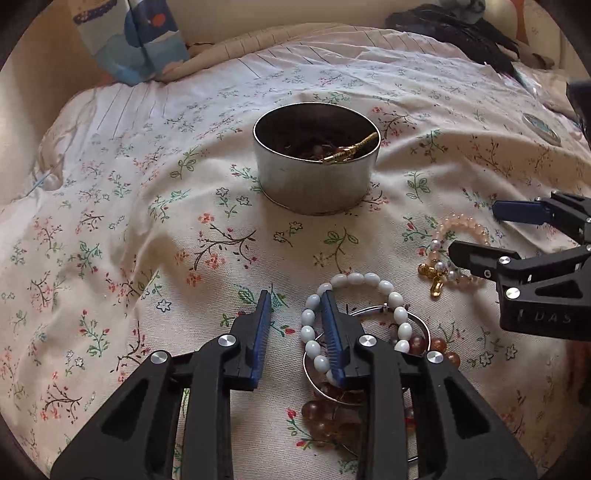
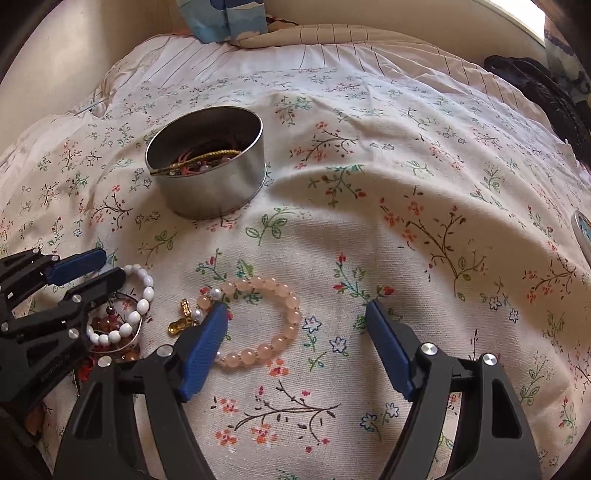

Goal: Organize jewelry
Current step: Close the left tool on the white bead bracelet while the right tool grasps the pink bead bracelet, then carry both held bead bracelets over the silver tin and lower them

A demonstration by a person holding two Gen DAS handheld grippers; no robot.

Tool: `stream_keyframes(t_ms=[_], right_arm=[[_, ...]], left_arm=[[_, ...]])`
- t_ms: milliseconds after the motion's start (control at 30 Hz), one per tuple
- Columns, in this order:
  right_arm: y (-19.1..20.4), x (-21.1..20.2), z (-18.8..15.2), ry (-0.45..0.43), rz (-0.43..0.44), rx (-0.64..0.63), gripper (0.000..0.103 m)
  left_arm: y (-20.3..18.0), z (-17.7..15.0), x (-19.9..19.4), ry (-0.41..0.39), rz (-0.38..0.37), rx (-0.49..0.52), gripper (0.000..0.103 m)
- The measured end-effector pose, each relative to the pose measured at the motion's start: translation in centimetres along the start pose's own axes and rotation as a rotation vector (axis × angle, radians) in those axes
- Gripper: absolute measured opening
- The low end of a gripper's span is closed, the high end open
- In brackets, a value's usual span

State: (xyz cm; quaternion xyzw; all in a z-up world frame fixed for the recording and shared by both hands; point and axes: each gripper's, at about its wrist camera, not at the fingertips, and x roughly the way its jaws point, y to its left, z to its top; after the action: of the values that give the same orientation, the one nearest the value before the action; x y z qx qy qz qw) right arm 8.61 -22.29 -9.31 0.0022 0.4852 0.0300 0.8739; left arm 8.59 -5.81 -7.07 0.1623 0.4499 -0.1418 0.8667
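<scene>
A round metal tin (image 1: 317, 184) holding jewelry, with a gold chain on its rim, stands on the floral cloth; it also shows in the right wrist view (image 2: 210, 188). My left gripper (image 1: 295, 299) is open; its right finger lies inside the white bead bracelet (image 1: 384, 286), which rests on a thin metal bangle (image 1: 421, 325) and amber beads (image 1: 325, 410). My right gripper (image 2: 295, 306) is wide open over the pink bead bracelet (image 2: 284, 321) with a gold charm (image 2: 177, 326); its left finger covers the bracelet's left side.
The white bracelet (image 2: 142, 295) and left gripper (image 2: 103, 269) show at the left of the right wrist view. A blue patterned bag (image 1: 136, 37) stands at the back. A dark garment (image 1: 461, 29) lies back right. A round lid (image 1: 541, 127) lies at the right.
</scene>
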Motion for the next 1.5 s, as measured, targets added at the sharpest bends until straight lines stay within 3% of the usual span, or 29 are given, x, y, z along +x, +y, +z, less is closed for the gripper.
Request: stream_keyframes(t_ms=[67, 133, 267, 367, 433, 500, 767, 900, 1033, 1333, 1500], right_arm=[[0.0, 0.1, 0.0, 0.003, 0.002, 0.002, 0.074], [-0.1, 0.0, 0.0, 0.001, 0.005, 0.004, 0.074], [0.3, 0.0, -0.1, 0.0, 0.034, -0.009, 0.073], [0.9, 0.2, -0.2, 0.006, 0.066, -0.035, 0.054], [1.0, 0.2, -0.1, 0.008, 0.095, -0.038, 0.022], [0.8, 0.0, -0.1, 0.003, 0.137, -0.022, 0.009], [-2.0, -1.6, 0.2, -0.087, 0.377, 0.191, 0.009], [-3.2, -2.6, 0.4, -0.141, 0.5, 0.289, 0.009], [-3.9, -3.8, 0.7, -0.215, 0.59, 0.361, 0.009], [-2.9, -7.9, 1.6, -0.401, 0.671, 0.336, 0.009], [-3.1, -8.7, 1.7, -0.444, 0.69, 0.333, 0.009]], left_arm=[[0.1, -0.1, 0.4, 0.018, 0.007, -0.022, 0.026], [1.1, 0.0, 0.6, 0.028, 0.027, -0.068, 0.012], [2.8, -0.1, 0.7, 0.026, 0.033, -0.142, 0.008], [2.7, 0.0, 0.4, 0.016, 0.033, -0.134, 0.007], [2.7, 0.0, 0.2, 0.009, 0.008, -0.146, 0.007], [2.9, 0.0, -0.2, -0.001, -0.03, -0.172, 0.007], [4.7, 0.3, -3.6, -0.157, -0.202, -0.291, 0.007], [5.0, 0.5, -5.1, -0.227, -0.24, -0.329, 0.007], [5.0, 0.7, -6.4, -0.284, -0.211, -0.35, 0.007], [2.2, 1.5, -8.6, -0.37, -0.127, -0.28, 0.007], [1.6, 1.6, -8.8, -0.381, -0.102, -0.253, 0.007]])
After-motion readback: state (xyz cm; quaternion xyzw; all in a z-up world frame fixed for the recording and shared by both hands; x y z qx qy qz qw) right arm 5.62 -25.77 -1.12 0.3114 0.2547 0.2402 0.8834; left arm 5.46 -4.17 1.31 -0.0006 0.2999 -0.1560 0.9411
